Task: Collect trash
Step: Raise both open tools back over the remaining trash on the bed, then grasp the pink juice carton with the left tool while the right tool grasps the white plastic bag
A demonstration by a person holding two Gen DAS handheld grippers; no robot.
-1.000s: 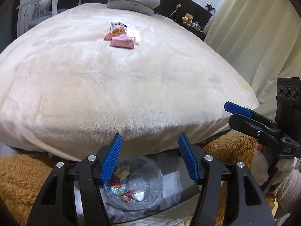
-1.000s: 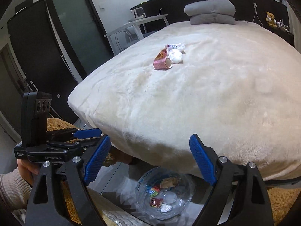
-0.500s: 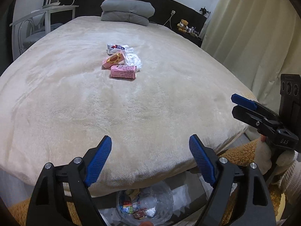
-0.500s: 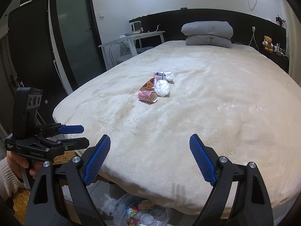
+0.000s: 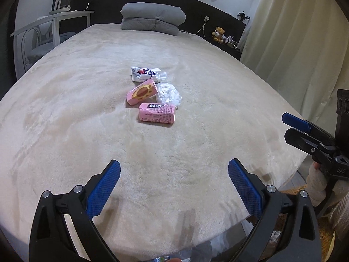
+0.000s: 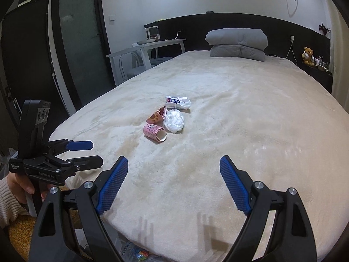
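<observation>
A small pile of trash lies in the middle of the cream bed point(image 5: 65, 109): a pink carton with print point(image 5: 157, 112) nearest, a pink box with a paw picture point(image 5: 141, 92), a crumpled white tissue point(image 5: 169, 92) and a white wrapper point(image 5: 147, 73) behind. In the right wrist view they are the carton point(image 6: 155, 132), paw box point(image 6: 157, 115), tissue point(image 6: 174, 121) and wrapper point(image 6: 177, 102). My left gripper point(image 5: 174, 187) is open and empty above the bed's near edge. My right gripper point(image 6: 174, 183) is open and empty, to the right of the left one.
A clear trash bag point(image 6: 135, 252) with wrappers sits on the floor below the bed edge. Folded grey bedding point(image 5: 152, 18) lies at the headboard. A white desk and chair point(image 5: 43, 32) stand left; curtains point(image 5: 294, 43) hang right. A brown rug point(image 6: 24, 229) covers the floor.
Both grippers have risen from over the trash bag on the floor to above the bed's near edge, and the trash pile now appears closer. Both stay open.
</observation>
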